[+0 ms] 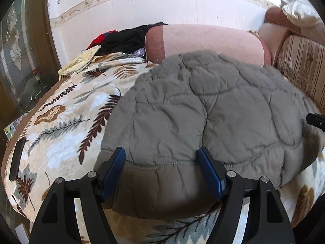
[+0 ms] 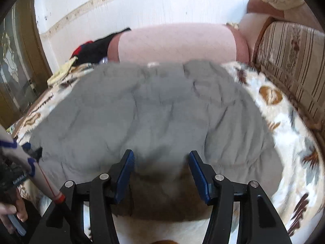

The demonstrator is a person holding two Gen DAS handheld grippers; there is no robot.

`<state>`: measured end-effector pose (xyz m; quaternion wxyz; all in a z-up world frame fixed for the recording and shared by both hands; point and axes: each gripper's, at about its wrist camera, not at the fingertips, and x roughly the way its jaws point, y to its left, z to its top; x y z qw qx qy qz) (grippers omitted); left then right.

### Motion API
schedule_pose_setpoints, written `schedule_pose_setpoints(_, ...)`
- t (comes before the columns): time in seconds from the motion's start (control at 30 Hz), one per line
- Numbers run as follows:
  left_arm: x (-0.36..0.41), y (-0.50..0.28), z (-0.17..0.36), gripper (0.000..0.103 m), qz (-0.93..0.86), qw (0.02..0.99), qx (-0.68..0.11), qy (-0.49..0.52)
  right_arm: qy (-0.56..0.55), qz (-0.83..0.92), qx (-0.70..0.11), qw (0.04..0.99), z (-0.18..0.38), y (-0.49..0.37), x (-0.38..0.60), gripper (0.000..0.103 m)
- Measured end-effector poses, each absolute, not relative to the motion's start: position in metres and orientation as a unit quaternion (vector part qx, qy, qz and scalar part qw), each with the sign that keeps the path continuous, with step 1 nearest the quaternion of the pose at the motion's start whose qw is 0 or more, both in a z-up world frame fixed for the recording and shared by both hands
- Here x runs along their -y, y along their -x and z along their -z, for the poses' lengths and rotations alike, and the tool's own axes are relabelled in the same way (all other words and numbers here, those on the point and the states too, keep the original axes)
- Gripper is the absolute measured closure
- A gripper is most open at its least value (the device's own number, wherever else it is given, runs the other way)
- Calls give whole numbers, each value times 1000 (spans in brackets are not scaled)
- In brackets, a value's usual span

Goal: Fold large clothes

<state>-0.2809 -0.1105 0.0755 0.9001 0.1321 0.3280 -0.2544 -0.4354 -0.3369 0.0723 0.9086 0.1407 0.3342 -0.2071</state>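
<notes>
grey quilted jacket spread on leaf-print blanket; left tool and right tool open, jaws straddling its hem, pads not pressing.

A grey-green quilted jacket is lying spread flat on a leaf-patterned blanket, its padded surface crossed by curved stitch lines and shallow wrinkles. In the left wrist view it is filling the middle of the picture, its far edge reaching toward 12 o'clock and its stitched, banded hem sitting nearest the camera at 6 o'clock, darkened by shadow. In the right wrist view the jacket is showing blurred, again stretching from the centre toward 12 o'clock, with blanket lying bare at 3 o'clock.
</notes>
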Motion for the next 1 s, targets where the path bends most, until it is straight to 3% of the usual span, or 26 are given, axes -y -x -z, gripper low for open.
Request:
schedule_pose_setpoints(0.2,133,262,-108,30,274,900,-317,-125,-159,187,-327,912,-98,408,356,41)
schedule_pose_setpoints(0.43,222,216,-129,30,317,869,-355,-138,-150,170,-363,904,-110,347,374,41)
schedule_pose_setpoints(0.73,304,160,-89,29,294,828,-440,-186,-137,202,-427,871,-81,288,417,41)
schedule_pose_setpoints(0.87,315,142,-69,27,286,813,-468,-194,-138,208,-451,857,-58,278,431,32)
schedule_pose_setpoints(1.0,313,139,-69,27,289,810,-475,-187,-165,206,-464,846,-46,274,443,31)
